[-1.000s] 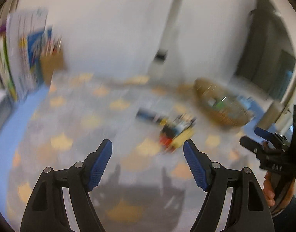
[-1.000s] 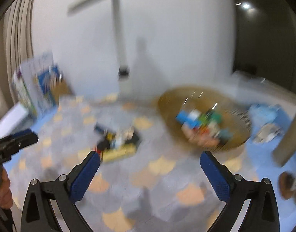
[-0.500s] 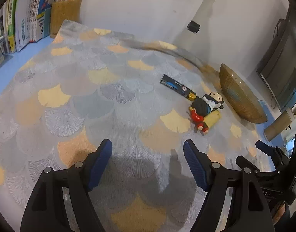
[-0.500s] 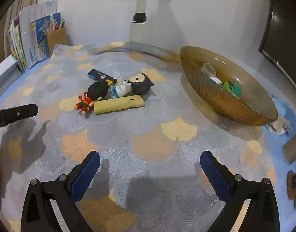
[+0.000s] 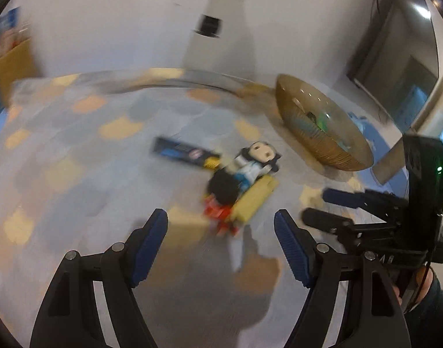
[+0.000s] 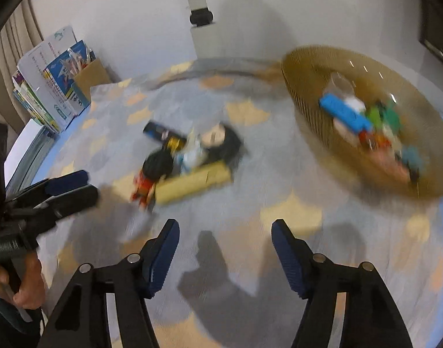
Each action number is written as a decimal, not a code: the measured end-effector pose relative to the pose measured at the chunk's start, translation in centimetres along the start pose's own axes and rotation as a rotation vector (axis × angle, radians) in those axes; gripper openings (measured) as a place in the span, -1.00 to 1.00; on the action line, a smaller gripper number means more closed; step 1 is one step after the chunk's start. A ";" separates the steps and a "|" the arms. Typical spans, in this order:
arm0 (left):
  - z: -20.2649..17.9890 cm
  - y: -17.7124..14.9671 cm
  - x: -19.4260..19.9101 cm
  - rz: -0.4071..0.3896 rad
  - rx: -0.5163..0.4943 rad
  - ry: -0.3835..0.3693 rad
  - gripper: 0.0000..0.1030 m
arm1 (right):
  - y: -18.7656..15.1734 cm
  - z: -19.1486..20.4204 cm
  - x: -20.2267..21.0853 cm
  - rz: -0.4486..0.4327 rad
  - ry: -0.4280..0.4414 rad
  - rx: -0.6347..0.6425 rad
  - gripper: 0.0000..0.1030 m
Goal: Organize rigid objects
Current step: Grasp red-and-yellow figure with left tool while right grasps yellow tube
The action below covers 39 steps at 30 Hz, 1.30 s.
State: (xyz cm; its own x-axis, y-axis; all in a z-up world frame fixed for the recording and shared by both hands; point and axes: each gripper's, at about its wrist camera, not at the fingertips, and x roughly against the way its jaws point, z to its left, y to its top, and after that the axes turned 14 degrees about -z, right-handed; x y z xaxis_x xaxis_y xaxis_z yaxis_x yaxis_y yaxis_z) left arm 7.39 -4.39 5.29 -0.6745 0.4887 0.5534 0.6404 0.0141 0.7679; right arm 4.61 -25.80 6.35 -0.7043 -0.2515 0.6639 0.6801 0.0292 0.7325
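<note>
A small pile lies on the patterned cloth: a dark flat box (image 5: 186,154) (image 6: 163,133), a black-haired doll in red (image 5: 222,194) (image 6: 151,174), a second doll with a pale face (image 5: 257,159) (image 6: 214,142) and a yellow box (image 5: 254,200) (image 6: 192,184). A brown ribbed bowl (image 5: 337,150) (image 6: 308,107) to the right holds several small items. My left gripper (image 5: 221,235) is open and empty just short of the pile. My right gripper (image 6: 224,245) is open and empty, nearer than the pile; it also shows in the left wrist view (image 5: 327,206).
Books (image 6: 44,92) and a cardboard holder (image 6: 91,76) stand at the far left against the wall. A white lamp post (image 6: 196,0) rises behind the cloth. A dark screen (image 5: 401,58) hangs at the right. The left gripper shows in the right wrist view (image 6: 73,187).
Both grippers have moved in closer to the pile, with motion blur. The right gripper's jaws have narrowed but stay open. Nothing has been picked up.
</note>
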 end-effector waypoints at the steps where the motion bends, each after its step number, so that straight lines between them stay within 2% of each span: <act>1: -0.1 0.2 -1.2 0.019 -0.002 -0.012 0.36 | 0.3 0.0 -0.5 0.002 0.004 0.008 0.20; 3: 0.1 0.3 -3.1 0.064 0.006 -0.019 0.11 | 0.7 -0.4 -2.0 0.014 0.020 -0.002 0.04; 7: 0.5 0.3 -5.5 0.099 0.038 -0.061 0.09 | 1.0 -0.2 -3.5 0.006 0.061 0.026 -0.02; 10: 0.9 0.1 -5.6 0.088 0.027 -0.037 -0.30 | 1.2 0.4 -4.3 0.002 0.083 0.069 -0.02; 11: 1.2 0.1 -5.5 0.086 0.037 -0.039 -0.34 | 1.3 0.5 -4.7 0.001 0.086 0.078 -0.02; 13: 2.3 0.0 -4.8 0.076 0.084 -0.047 -0.34 | 1.5 0.5 -5.5 0.004 0.080 0.079 -0.02; 18: 3.9 -1.3 -1.4 0.031 0.111 -0.006 -0.34 | 1.8 0.9 -6.3 0.015 0.186 0.051 -0.01; 24: 6.1 -4.2 3.0 -0.006 0.126 0.072 -0.34 | -2.1 6.3 -3.2 0.080 0.347 0.176 -0.01; 26: 7.0 -4.7 4.1 -0.029 0.159 0.073 -0.34 | -3.4 7.6 -1.7 0.087 0.400 0.193 -0.01; 28: 7.8 -5.0 4.8 -0.050 0.191 0.066 -0.34 | -4.0 8.1 -0.9 0.081 0.367 0.210 -0.01; 30: 8.2 -5.2 4.7 -0.067 0.214 0.060 -0.34 | -3.7 8.0 -1.2 0.067 0.276 0.229 -0.01; 34: 7.9 -5.3 4.7 -0.084 0.199 0.066 -0.34 | -2.4 7.9 -3.0 0.074 0.200 0.196 -0.02; 37: 8.1 -5.4 4.8 -0.089 0.212 0.054 -0.34 | -1.4 8.6 -4.6 0.057 0.143 0.221 -0.23; 39: 8.3 -5.5 4.9 -0.091 0.219 0.048 -0.33 | -0.9 9.3 -5.4 0.041 0.147 0.230 -0.32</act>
State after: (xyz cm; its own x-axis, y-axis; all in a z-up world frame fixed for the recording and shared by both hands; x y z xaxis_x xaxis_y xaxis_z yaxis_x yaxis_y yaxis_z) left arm 3.62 5.17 1.11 -0.7462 0.4351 0.5038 0.6372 0.2478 0.7298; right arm 5.93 -15.46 3.52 -0.6289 -0.3826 0.6768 0.6314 0.2567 0.7318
